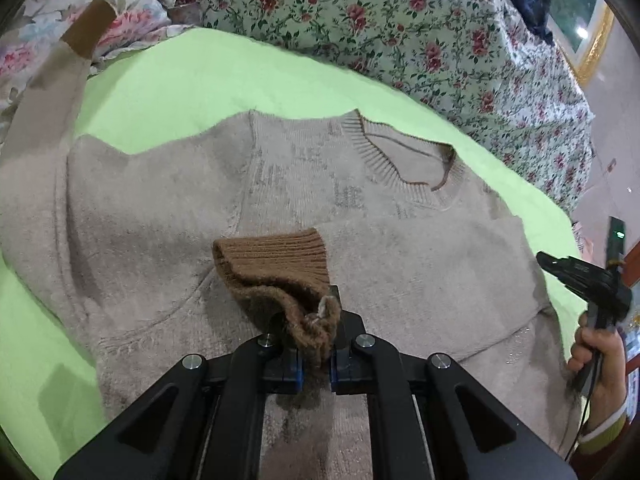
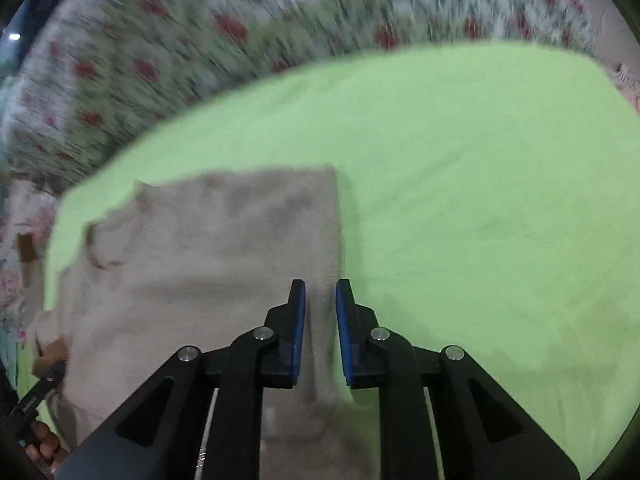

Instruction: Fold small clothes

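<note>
Clamped on the brown cuff (image 1: 280, 280), left tool (image 1: 316, 354) sits over the beige sweater (image 1: 168, 208); right tool (image 2: 320, 332) hangs unclenched and empty at its blurred edge, beside open green sheet (image 2: 480, 180).

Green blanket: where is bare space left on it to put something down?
The green blanket is bare right of the sweater, out to the floral bedspread. A narrower bare strip runs between the sweater's collar and the bedspread. The middle is crowded: sweater, plus the left tongs holding the brown cuff.
</note>
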`<state>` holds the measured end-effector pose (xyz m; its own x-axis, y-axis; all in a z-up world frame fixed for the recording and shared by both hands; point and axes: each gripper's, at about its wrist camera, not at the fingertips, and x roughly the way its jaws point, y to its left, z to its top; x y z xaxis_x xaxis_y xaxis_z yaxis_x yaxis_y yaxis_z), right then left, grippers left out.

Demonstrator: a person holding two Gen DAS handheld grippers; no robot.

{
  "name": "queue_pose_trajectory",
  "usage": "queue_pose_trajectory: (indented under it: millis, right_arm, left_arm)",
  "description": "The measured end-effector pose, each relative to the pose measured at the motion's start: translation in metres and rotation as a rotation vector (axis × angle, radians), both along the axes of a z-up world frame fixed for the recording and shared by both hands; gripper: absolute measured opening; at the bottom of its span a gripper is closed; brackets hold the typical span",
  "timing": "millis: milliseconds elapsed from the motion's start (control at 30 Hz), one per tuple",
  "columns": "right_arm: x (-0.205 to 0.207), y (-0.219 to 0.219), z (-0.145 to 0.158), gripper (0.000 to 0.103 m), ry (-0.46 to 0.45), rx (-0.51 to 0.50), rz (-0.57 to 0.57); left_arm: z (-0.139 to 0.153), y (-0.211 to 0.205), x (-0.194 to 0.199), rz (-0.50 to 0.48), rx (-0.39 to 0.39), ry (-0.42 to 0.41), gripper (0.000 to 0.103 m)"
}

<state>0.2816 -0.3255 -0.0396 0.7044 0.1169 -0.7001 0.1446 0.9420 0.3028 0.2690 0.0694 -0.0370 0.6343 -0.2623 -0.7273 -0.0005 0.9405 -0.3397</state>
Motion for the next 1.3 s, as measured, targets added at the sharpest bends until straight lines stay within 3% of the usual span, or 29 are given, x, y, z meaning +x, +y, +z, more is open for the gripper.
queue_pose_trajectory:
  millis: [67,100,167,267,400,533,567,633,667,733,800,900,1033,1233,1267,1300]
  right_arm:
    - [-0.017,0.029,0.010,0.033,-0.063,0.011,0.124]
    - [-0.019,0.042,0.007,0.045,-0.051,0.011,0.177]
    - [-0.019,0.057,-0.010,0.046,0.011,0.024,0.226]
    - [-0.019,0.049,-0.033,0.046,0.087,0.036,0.168]
    - [-0.041,0.035,-0.029,0.046,0.058,0.141,0.134]
    - [-0.077,0.051,-0.014,0.048,0.018,0.214,0.202]
    - [-0.081,0.058,-0.012,0.048,0.014,0.220,0.219]
    - [-0.089,0.073,-0.010,0.050,0.014,0.236,0.252]
    - [-0.095,0.078,-0.010,0.051,0.016,0.246,0.270]
    - [-0.103,0.090,-0.012,0.052,0.025,0.270,0.305]
    - [-0.112,0.101,-0.015,0.053,0.033,0.278,0.333]
    - [-0.119,0.112,-0.020,0.053,0.054,0.286,0.360]
    - [-0.125,0.112,-0.029,0.053,0.082,0.305,0.356]
    - [-0.121,0.119,-0.038,0.054,0.115,0.304,0.373]
    - [-0.120,0.119,-0.040,0.053,0.120,0.302,0.373]
    - [-0.119,0.119,-0.041,0.053,0.123,0.301,0.374]
  left_arm:
    - [0.000,0.001,-0.001,0.001,-0.001,0.001,0.010]
    - [0.001,0.001,-0.002,0.001,0.000,0.005,0.010]
    - [0.001,0.003,-0.005,0.003,0.005,0.006,0.011]
    - [0.004,0.014,-0.017,0.010,0.009,0.001,0.013]
    - [0.012,0.043,-0.041,0.059,0.030,-0.006,0.014]
    - [0.025,0.078,-0.056,0.116,0.030,-0.027,0.012]
    - [0.028,0.086,-0.056,0.133,0.039,-0.031,0.013]
    - [0.035,0.103,-0.053,0.172,0.065,-0.036,0.025]
    - [0.038,0.112,-0.049,0.191,0.077,-0.039,0.030]
    - [0.044,0.129,-0.038,0.224,0.107,-0.037,0.060]
    - [0.051,0.144,-0.024,0.248,0.149,-0.045,0.062]
    - [0.059,0.168,0.011,0.280,0.218,-0.047,0.074]
    - [0.055,0.201,0.062,0.339,0.302,-0.010,0.078]
    - [0.030,0.225,0.127,0.374,0.350,0.072,0.078]
    - [0.027,0.224,0.132,0.376,0.373,0.074,0.078]
    - [0.023,0.223,0.140,0.371,0.401,0.079,0.068]
